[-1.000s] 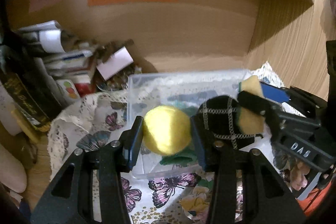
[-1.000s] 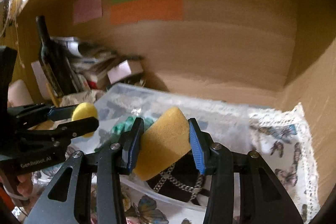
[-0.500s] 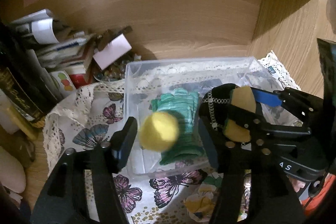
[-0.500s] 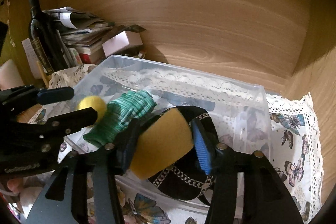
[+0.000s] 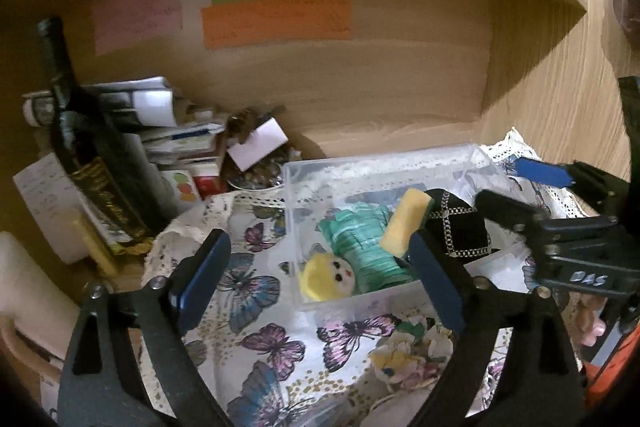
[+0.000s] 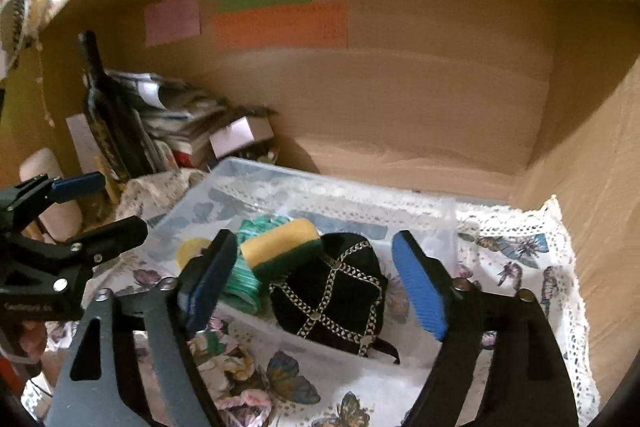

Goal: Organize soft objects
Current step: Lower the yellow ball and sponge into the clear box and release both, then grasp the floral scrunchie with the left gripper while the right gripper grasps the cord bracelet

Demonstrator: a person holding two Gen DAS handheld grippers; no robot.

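A clear plastic bin (image 5: 384,163) (image 6: 328,183) stands on a butterfly-print cloth. Inside lie a yellow plush ball with a face (image 5: 327,275) (image 6: 192,250), a green ribbed soft item (image 5: 364,247) (image 6: 244,275), a yellow-and-green sponge (image 5: 406,223) (image 6: 282,247) and a black pouch with chain trim (image 5: 456,227) (image 6: 332,299). My left gripper (image 5: 316,283) is open and empty, in front of the bin's left corner. My right gripper (image 6: 312,287) is open and empty, above the bin's front; it also shows in the left wrist view (image 5: 516,195). The left gripper shows in the right wrist view (image 6: 100,207).
A dark wine bottle (image 5: 84,147) (image 6: 106,111) and a stack of papers and boxes (image 5: 172,143) stand at the left. Wooden back wall with coloured notes (image 5: 276,15), a wooden side wall at the right (image 6: 600,155). Lace-edged cloth (image 6: 520,259) covers the shelf floor.
Both grippers opened and pulled back. The yellow ball dropped from the left gripper into the bin; the sponge left the right gripper and rests on the green item and pouch.
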